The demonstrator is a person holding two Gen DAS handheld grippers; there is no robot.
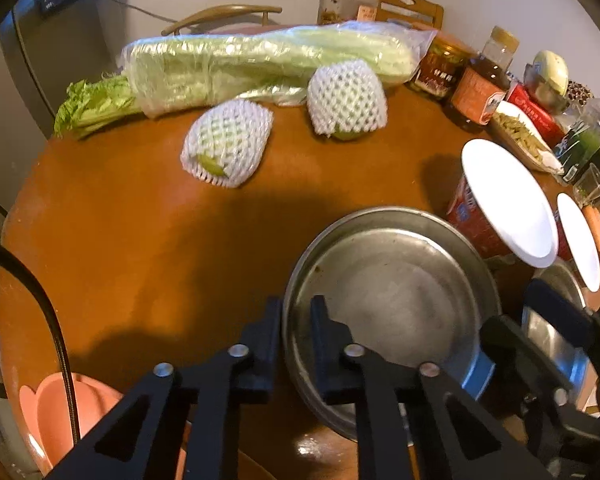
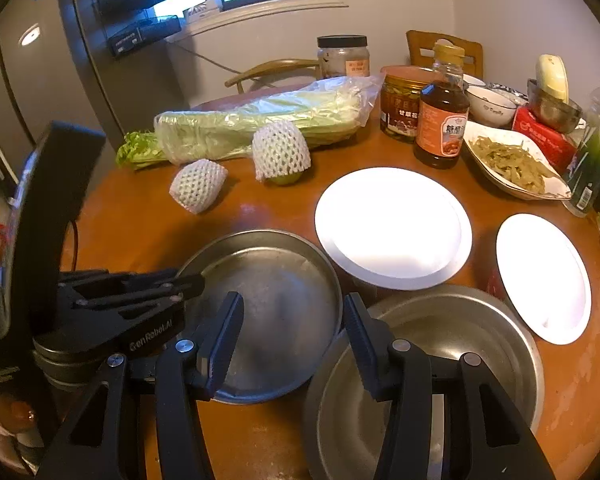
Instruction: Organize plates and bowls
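Observation:
A shallow steel pan (image 1: 396, 304) (image 2: 276, 312) sits on the brown round table (image 1: 140, 248). My left gripper (image 1: 296, 312) is shut on its left rim, one finger outside, one inside; it also shows in the right wrist view (image 2: 188, 280). A deeper steel bowl (image 2: 452, 344) (image 1: 556, 328) lies to the right. My right gripper (image 2: 292, 312) is open above the gap between pan and bowl, its right finger over the bowl's rim. Two white plates (image 2: 392, 228) (image 2: 540, 276) rest on red cups behind.
Two foam-netted fruits (image 2: 198, 184) (image 2: 280, 152), bagged cabbage (image 2: 260, 124), jars and a sauce bottle (image 2: 440, 120), and a dish of food (image 2: 508, 160) crowd the back. A pink bowl (image 1: 60, 416) is low left off the table edge.

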